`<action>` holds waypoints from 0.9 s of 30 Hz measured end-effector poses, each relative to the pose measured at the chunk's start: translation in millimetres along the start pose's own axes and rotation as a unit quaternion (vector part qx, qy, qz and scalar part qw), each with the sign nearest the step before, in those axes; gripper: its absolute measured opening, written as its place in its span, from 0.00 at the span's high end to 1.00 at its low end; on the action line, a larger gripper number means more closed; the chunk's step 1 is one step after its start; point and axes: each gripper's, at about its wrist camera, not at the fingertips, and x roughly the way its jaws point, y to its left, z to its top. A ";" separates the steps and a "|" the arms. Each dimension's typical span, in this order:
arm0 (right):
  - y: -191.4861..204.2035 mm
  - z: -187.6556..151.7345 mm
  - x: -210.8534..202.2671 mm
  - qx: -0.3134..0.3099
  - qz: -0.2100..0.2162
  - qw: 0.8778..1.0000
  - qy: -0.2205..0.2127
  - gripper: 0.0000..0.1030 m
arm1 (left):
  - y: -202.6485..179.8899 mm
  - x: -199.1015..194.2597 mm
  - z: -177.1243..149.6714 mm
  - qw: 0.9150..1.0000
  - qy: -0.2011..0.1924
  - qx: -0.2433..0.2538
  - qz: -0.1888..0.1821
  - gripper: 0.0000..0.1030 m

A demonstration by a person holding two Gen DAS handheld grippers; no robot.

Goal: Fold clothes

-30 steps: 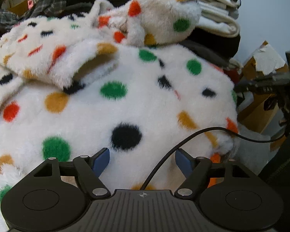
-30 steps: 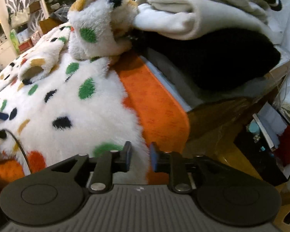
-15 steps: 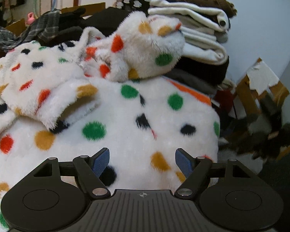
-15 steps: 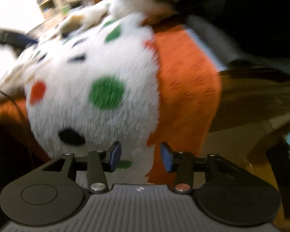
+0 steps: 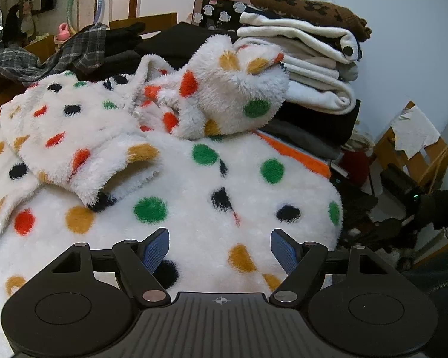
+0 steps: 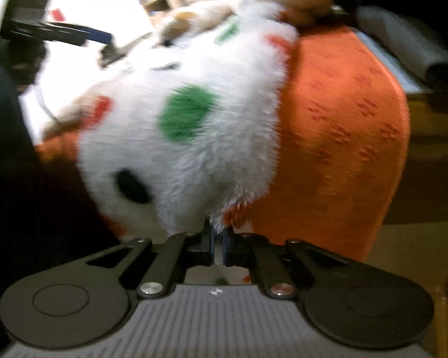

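Fleece fills both views: a white fluffy garment [image 5: 194, 185] dotted with green, black, orange and mustard spots lies spread over an orange cloth [image 6: 343, 113] that covers the work surface. In the left wrist view the left gripper [image 5: 219, 249] hovers just above the near part of the garment, its 2 blue-padded fingers [image 5: 155, 250] spread wide with nothing between them. A sleeve [image 5: 83, 146] lies folded across the garment's left side, its cuff opening facing the camera, and a bunched lump of the same fleece [image 5: 233, 95] sits at the far end, touching a stack of folded clothes [image 5: 307, 68] in white, cream and brown. A grey plaid garment [image 5: 62, 56] lies heaped behind on the left. In the blurred right wrist view the right gripper [image 6: 217, 246] has its fingers pressed together on the hem of the spotted garment [image 6: 188, 137] at the corner where it hangs over the table edge; a tuft of white and orange pile sticks out right at the fingertips. Orange cloth shows bare to the right of that corner. At the upper left of this view, the other gripper [image 6: 59, 34] is visible above the garment.
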 end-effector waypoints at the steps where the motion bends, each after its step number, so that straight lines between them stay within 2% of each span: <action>1: 7.3 0.2 -7.6 0.002 0.013 1.000 -0.001 0.95 | -0.3 -0.7 -0.1 1.000 -0.004 -0.002 0.000 0.25; 4: 17.5 13.7 -35.9 0.014 0.057 0.998 -0.016 0.95 | 1.4 -2.7 -1.0 1.000 -0.016 -0.013 0.001 0.25; 7: 30.7 37.6 -64.6 0.017 0.097 0.994 -0.049 0.95 | 3.5 -5.5 -2.1 0.999 -0.027 -0.026 0.003 0.25; 11: 44.8 88.8 -89.0 0.002 0.155 0.982 -0.111 0.95 | 7.5 -14.6 -3.6 0.998 -0.047 -0.039 0.012 0.25; 13: 45.4 117.8 -94.8 -0.008 0.175 0.973 -0.148 0.95 | 9.9 -20.8 -4.5 0.997 -0.058 -0.045 0.020 0.25; 16: 49.4 164.9 -87.9 -0.032 0.191 0.965 -0.178 0.95 | 15.3 -34.7 -5.1 0.994 -0.081 -0.059 0.038 0.25; 19: 52.5 212.1 -61.9 -0.039 0.176 0.966 -0.184 0.95 | 20.6 -49.9 -7.1 0.990 -0.104 -0.077 0.059 0.25; 22: 44.6 252.4 -26.4 -0.017 0.118 0.979 -0.167 0.94 | 24.8 -63.7 -10.7 0.985 -0.124 -0.093 0.082 0.25; 25: 31.5 280.7 17.9 0.021 0.042 0.993 -0.108 0.89 | 28.1 -76.8 -17.7 0.979 -0.138 -0.109 0.103 0.25; 27: 30.4 286.4 48.2 0.022 0.002 0.997 -0.078 0.84 | 29.5 -85.3 -23.2 0.975 -0.144 -0.120 0.117 0.25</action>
